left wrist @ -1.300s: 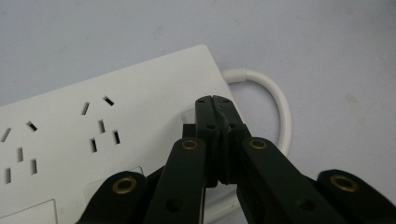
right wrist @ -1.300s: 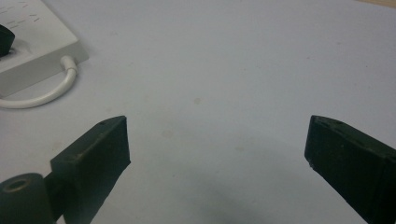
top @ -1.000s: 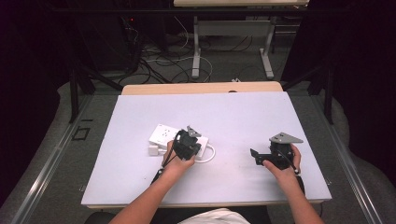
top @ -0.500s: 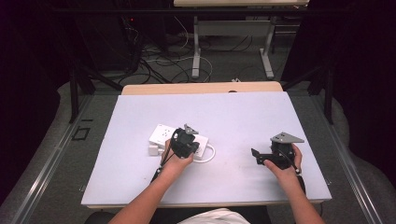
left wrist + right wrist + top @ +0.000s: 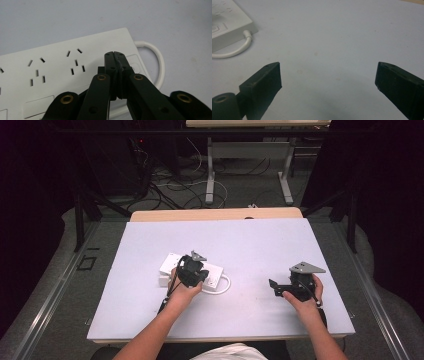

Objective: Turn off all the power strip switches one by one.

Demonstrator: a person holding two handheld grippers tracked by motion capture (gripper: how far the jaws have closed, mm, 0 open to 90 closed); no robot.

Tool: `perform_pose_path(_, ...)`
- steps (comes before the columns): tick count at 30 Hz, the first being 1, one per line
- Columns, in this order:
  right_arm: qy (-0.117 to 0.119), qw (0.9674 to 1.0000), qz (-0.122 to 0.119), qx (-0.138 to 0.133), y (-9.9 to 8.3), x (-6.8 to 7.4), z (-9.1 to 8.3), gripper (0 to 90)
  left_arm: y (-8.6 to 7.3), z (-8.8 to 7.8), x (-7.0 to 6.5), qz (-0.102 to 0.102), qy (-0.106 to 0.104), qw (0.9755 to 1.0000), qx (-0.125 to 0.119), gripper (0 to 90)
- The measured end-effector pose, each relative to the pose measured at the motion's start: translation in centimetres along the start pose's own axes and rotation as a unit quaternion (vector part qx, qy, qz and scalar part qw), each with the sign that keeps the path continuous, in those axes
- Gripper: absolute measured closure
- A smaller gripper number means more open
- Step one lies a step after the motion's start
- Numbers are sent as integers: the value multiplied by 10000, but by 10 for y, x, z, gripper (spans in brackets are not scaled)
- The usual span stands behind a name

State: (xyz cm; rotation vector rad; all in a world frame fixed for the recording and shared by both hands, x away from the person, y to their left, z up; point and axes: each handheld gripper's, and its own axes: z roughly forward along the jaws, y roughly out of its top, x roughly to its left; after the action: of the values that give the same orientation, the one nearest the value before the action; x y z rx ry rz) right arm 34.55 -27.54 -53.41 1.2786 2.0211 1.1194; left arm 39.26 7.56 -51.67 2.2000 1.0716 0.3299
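From the high view, we see a white power strip [image 5: 191, 272] lying left of centre on the pale table [image 5: 250, 245], with its white cable [image 5: 226, 285] looping off the strip's right end. The left gripper [image 5: 192, 270] sits right over the strip and hides its middle. The right gripper [image 5: 280, 287] rests well apart on the table's right side, its grey plate [image 5: 307, 268] on top. Beyond the table, cables trail across the floor [image 5: 175, 185].

In the left gripper view we pick up what that gripper covered: socket slots [image 5: 37, 72] on the strip's face, and the jaws pressed together, holding nothing, above the strip's cable end.

The right gripper view shows its jaws spread wide over bare table, the strip's corner [image 5: 229, 22] and cable loop at upper left.
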Motion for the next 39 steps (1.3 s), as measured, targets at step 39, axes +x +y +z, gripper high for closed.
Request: perform_pose_path(39,21,10000,36,23,-1,-1,0,65,-13,-9,37,-697,215,9969,290,900)
